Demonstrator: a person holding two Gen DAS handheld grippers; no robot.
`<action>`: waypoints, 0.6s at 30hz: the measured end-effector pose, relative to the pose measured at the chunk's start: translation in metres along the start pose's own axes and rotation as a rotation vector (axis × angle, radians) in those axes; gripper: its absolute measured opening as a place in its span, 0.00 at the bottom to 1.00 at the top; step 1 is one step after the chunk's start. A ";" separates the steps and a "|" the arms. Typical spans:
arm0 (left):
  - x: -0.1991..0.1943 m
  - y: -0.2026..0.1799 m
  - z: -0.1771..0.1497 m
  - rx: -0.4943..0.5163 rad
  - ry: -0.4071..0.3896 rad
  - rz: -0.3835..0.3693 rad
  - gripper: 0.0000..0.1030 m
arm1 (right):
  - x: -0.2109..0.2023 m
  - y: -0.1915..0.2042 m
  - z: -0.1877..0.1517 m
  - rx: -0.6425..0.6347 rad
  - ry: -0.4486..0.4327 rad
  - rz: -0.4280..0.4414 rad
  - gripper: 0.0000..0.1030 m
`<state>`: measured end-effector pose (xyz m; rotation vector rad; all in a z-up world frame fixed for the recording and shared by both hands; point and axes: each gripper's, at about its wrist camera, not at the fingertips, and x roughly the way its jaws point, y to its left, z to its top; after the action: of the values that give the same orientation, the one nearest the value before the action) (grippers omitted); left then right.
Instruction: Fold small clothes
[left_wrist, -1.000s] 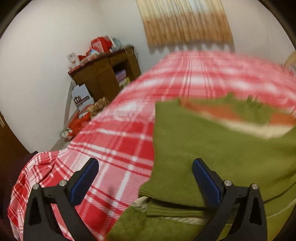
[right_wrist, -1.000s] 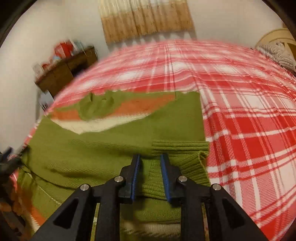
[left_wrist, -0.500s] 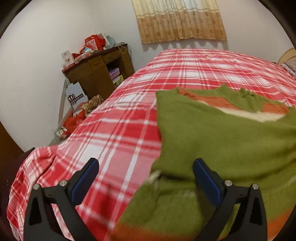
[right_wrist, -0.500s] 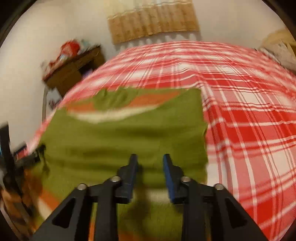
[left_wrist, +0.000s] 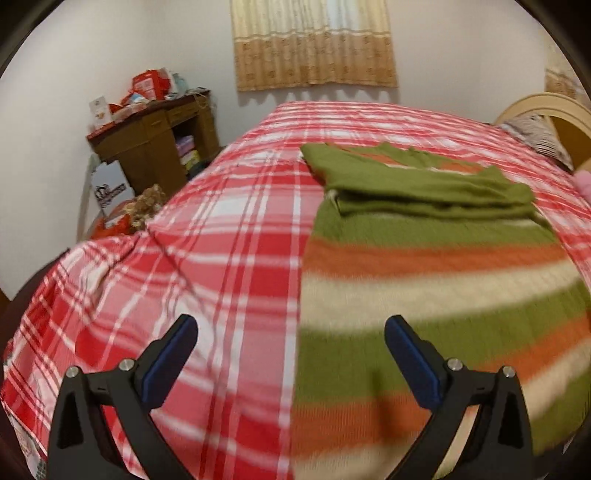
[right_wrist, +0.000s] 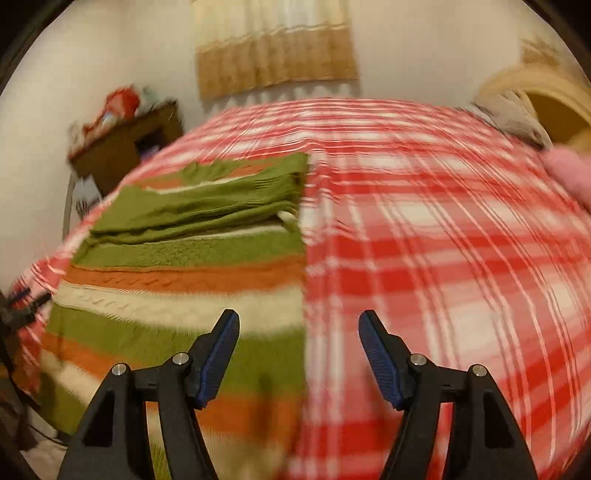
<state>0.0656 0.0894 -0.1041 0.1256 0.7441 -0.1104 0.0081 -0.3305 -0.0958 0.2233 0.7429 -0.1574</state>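
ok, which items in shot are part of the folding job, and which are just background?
Job:
green, orange and cream striped knit sweater
left tool
right tool

Background:
red plaid bedspread
brown wooden cabinet
beige curtain

Warm, dim indoor light, source not visible. Soft shadow lies under the curtain (left_wrist: 314, 40) hem on the wall. Strong fisheye bending and black vignette at all corners. Left wrist view: sharp far ahead, sweater (left_wrist: 424, 266) smeared near the claw. Right wrist view: heavy motion blur throughout, bedspread (right_wrist: 443, 240) streaked
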 end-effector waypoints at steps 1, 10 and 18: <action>-0.001 0.001 -0.002 0.000 0.003 -0.012 1.00 | -0.011 -0.005 -0.011 0.024 0.005 0.025 0.66; -0.029 -0.015 -0.027 0.084 -0.046 -0.065 1.00 | -0.031 0.017 -0.084 0.046 0.151 0.157 0.66; -0.061 0.011 -0.024 0.033 -0.135 -0.084 1.00 | -0.005 0.040 -0.109 0.055 0.245 0.247 0.63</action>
<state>0.0067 0.1072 -0.0796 0.1171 0.6129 -0.2098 -0.0578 -0.2632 -0.1642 0.3897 0.9476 0.0866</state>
